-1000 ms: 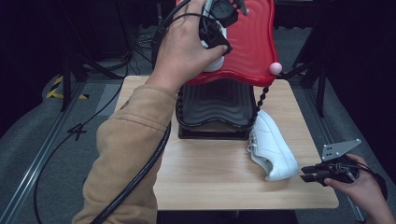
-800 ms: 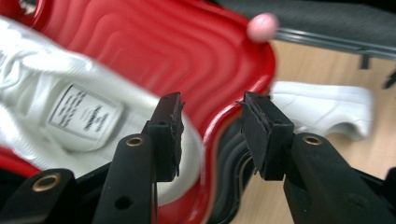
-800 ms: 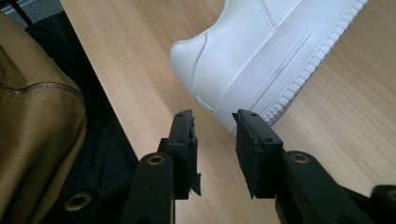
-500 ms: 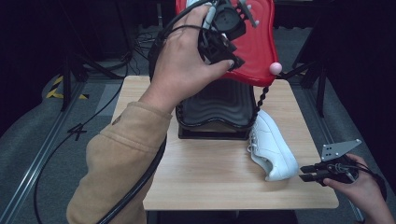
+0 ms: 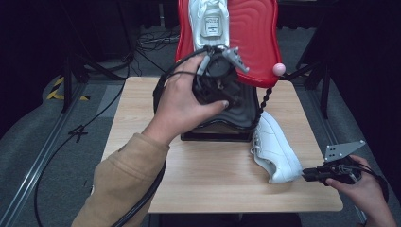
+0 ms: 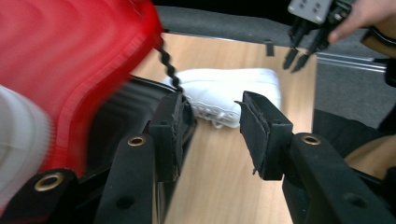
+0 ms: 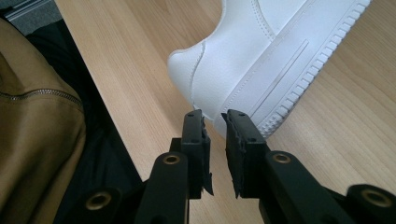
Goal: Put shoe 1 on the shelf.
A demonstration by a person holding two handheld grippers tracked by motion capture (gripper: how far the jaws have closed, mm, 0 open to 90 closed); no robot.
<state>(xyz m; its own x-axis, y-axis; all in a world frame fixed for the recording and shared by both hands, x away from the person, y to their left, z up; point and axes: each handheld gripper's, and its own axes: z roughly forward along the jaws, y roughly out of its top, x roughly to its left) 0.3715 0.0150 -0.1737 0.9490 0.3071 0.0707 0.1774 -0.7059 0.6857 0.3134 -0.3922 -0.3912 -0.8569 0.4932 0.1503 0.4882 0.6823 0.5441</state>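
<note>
A white shoe (image 5: pixel 274 149) lies on its side on the wooden table (image 5: pixel 213 175), right of an open case. A second white shoe (image 5: pixel 208 21) rests in the case's raised red lid (image 5: pixel 250 38). My left gripper (image 5: pixel 224 90) hovers over the case's black base (image 5: pixel 241 113), open with nothing between its jaws (image 6: pixel 210 121); past them I see the lying shoe (image 6: pixel 233 91). My right gripper (image 5: pixel 307 174) sits at that shoe's heel (image 7: pixel 252 56). Its jaws (image 7: pixel 214 119) have just been closing to a narrow gap, with the heel's sole edge at their tips and no pad pressing on it.
A twisted black cord (image 5: pixel 262 101) links lid and base, and a pink ball (image 5: pixel 279 69) sticks out at the lid's right edge. A tan sleeve (image 5: pixel 123 189) crosses the table's near left. Cables trail over the floor at the left.
My left hand has brought its gripper down and nearer, from in front of the red lid to over the black base. The right gripper stays at the shoe's heel.
</note>
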